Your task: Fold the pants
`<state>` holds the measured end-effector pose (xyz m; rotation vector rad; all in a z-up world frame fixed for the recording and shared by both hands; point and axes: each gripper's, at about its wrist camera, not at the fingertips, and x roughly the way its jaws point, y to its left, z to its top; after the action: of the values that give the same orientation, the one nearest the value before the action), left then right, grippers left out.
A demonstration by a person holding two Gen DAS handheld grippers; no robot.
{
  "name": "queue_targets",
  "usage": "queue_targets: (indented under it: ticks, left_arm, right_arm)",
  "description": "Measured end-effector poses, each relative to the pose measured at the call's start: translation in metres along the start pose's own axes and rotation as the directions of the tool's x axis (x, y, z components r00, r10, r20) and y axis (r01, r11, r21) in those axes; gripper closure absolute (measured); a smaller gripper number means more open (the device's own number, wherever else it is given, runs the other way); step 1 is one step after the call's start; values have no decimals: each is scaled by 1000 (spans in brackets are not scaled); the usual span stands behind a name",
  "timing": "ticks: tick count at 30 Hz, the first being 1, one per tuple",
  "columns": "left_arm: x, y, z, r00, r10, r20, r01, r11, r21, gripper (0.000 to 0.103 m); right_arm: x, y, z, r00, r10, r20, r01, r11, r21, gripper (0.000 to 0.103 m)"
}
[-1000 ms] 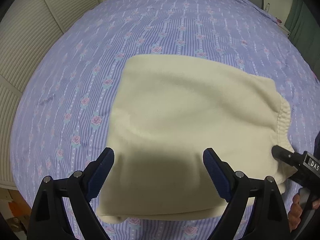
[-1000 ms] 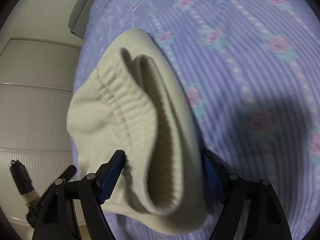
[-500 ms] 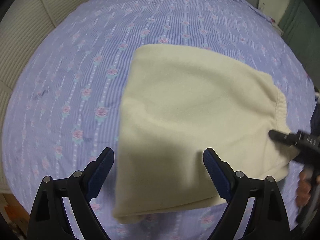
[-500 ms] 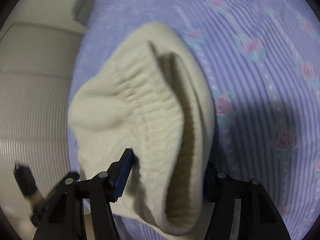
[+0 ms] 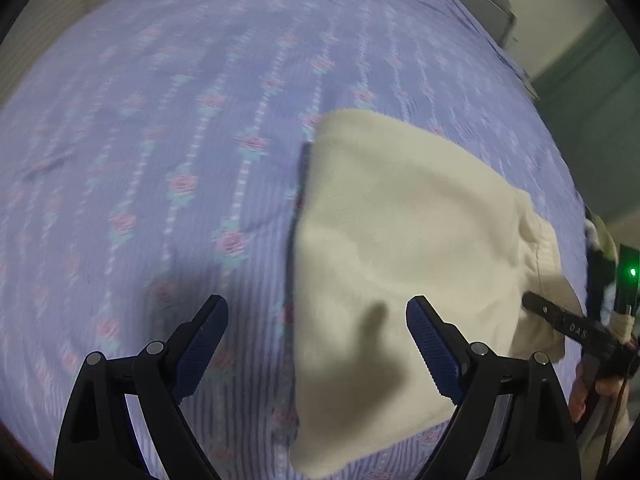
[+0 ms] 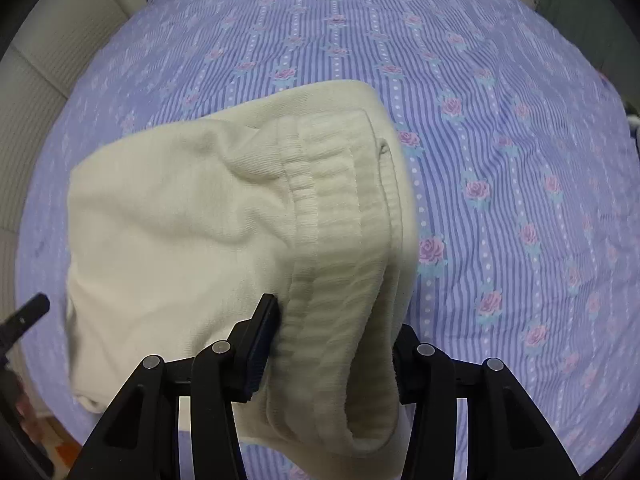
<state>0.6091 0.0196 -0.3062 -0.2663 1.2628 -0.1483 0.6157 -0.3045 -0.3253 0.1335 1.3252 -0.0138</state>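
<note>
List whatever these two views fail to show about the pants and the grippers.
- Right wrist view: the right-hand finger of the right gripper is hidden behind the waistband.
- Left wrist view: the pants and bedsheet are motion-blurred, so folded layers cannot be counted.
- Both views: the pants' legs and underside are hidden under the folded fabric.
- Left wrist view: the left gripper is open, and its height above the bed is unclear.
</note>
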Motion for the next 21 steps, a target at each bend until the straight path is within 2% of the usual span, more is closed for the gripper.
queue_targets:
  ticks: [3,6,8,11,13,14,15,17,18,19,21]
  left_arm:
    - [24,-3,7,998,-48,-48,50,998,42,15]
    - [43,1,12,990,-113,-87,115,993,21,22]
    - [53,5,12,971,-213,-112,210,977,-35,26]
    - [54,0,7,938,-317,-138,303,946,-118,30]
    - [35,-9,5,926,-358,-117,350,933,-87,33]
    - [22,-17,6,918,-382,-107,380,924,-42,33]
    - [15,-25,5,917,-384,-107,387,922,7,33]
    - [13,-39,6,931,-342,-126,356,928,114,32]
    - [19,-40,6,935,-327,-137,345,929,135,31]
    - [27,-38,7,939,-307,-152,328,935,133,32]
    - [54,-24,11,946,-261,-193,276,960,53,35]
  right_arm:
    - [4,1,1,1000,0,3,0,1000,-7,56]
    - [4,8,1,1000,-4,15,4,1000,-15,56]
    - [3,3,2,1000,-16,16,16,1000,-19,56]
    - [5,2,-1,1000,-10,17,10,1000,1,56]
    - [4,0,-6,1000,8,12,-8,1000,23,55]
    - [6,0,-5,1000,14,9,-14,999,30,55]
    - [3,0,-6,1000,15,8,-15,999,33,55]
    - [3,-3,-6,1000,20,6,-20,999,43,55]
    - [3,-8,-5,1000,30,3,-30,998,55,55]
    - [5,-11,-4,999,42,0,-42,997,68,55]
    - [8,-10,-5,999,45,2,-45,997,65,55]
